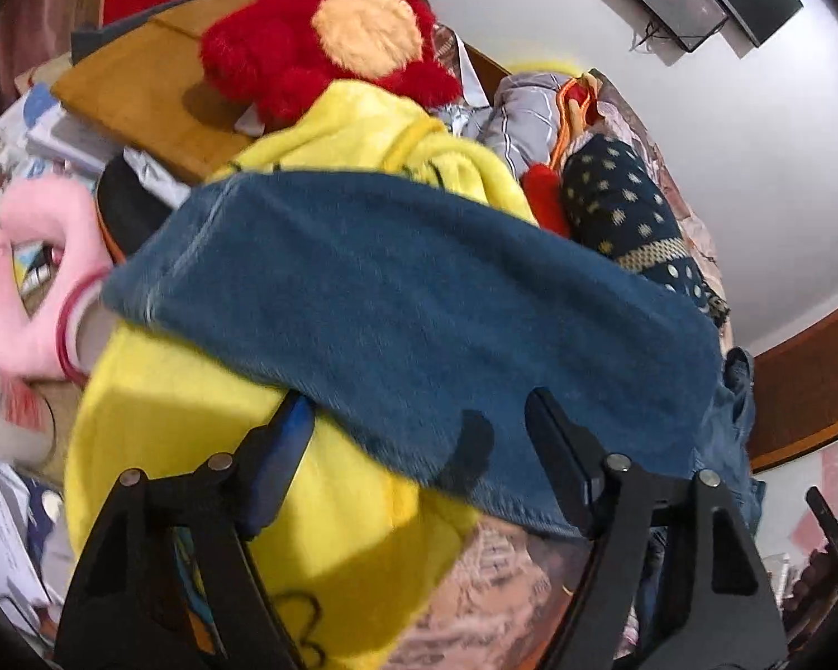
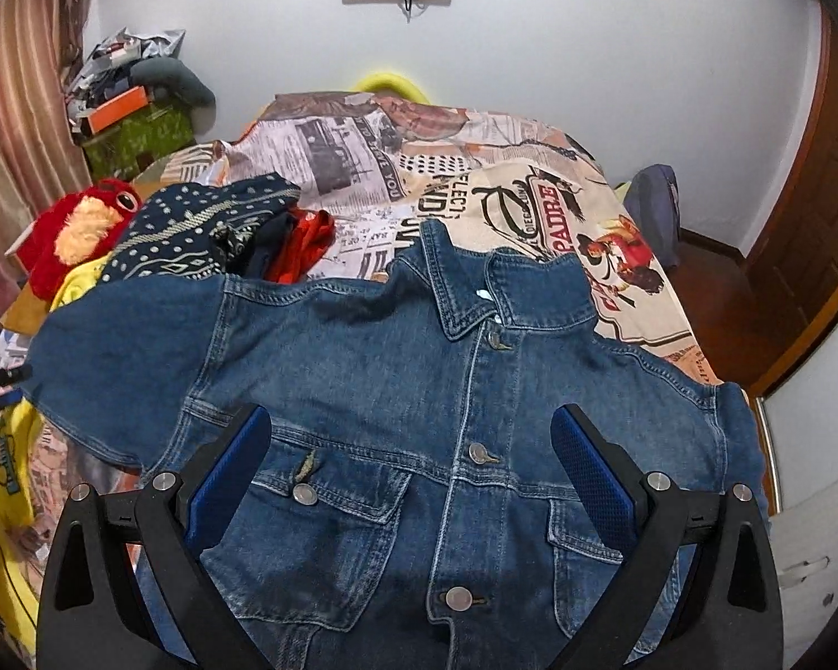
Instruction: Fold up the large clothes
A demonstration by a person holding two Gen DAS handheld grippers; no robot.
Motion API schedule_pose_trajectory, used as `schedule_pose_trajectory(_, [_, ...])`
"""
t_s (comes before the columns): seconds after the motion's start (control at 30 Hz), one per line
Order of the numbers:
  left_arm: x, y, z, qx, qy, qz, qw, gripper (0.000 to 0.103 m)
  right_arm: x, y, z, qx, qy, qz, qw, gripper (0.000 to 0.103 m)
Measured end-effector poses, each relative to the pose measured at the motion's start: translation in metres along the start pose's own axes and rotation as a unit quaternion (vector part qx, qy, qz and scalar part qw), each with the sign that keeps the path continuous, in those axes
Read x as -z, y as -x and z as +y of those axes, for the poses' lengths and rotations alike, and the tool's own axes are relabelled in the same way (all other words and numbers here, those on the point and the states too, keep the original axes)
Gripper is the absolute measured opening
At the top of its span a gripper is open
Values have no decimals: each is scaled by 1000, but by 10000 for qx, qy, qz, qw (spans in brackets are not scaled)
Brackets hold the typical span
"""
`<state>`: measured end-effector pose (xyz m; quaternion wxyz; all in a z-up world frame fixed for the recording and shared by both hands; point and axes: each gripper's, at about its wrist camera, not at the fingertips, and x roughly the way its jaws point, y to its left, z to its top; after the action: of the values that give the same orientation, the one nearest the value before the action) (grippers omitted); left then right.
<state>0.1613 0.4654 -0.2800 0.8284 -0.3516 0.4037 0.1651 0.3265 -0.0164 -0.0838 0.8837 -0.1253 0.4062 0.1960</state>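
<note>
Denim jacket (image 2: 419, 391): front up, buttoned, spread on the bed (image 2: 531, 167), collar toward the wall.
Left of jacket: yellow blanket (image 1: 251, 419); jacket's left sleeve (image 1: 408, 301) draped over it.
Left tool (image 1: 419, 446): jaws wide, straddling that sleeve's edge.
Right tool (image 2: 413, 458): jaws wide, hovering above the chest pockets, holding nothing.
Step, judged: sleeve fold pending; next, pinch sleeve, carry it across the jacket.

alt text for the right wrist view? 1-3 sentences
A denim jacket lies front-up and buttoned on a bed with a newspaper-print bedspread, collar pointing away from the camera. The right gripper hovers over its chest, fingers wide open, holding nothing. A dotted navy garment and a red plush toy sit at the left.
</note>
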Motion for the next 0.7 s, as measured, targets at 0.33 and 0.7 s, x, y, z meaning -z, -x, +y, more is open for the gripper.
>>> schedule_pose_trajectory(0.33, [-26, -20, -1, -1266, -140, -302, 9914, 18, 2, -5, -7, 19, -48, 204, 9998, 100])
schedule_pose_trajectory(0.7, [-42, 69, -107, -928, -949, -1313, 9824, 6, -3, 12, -26, -203, -112, -20, 9997, 100])
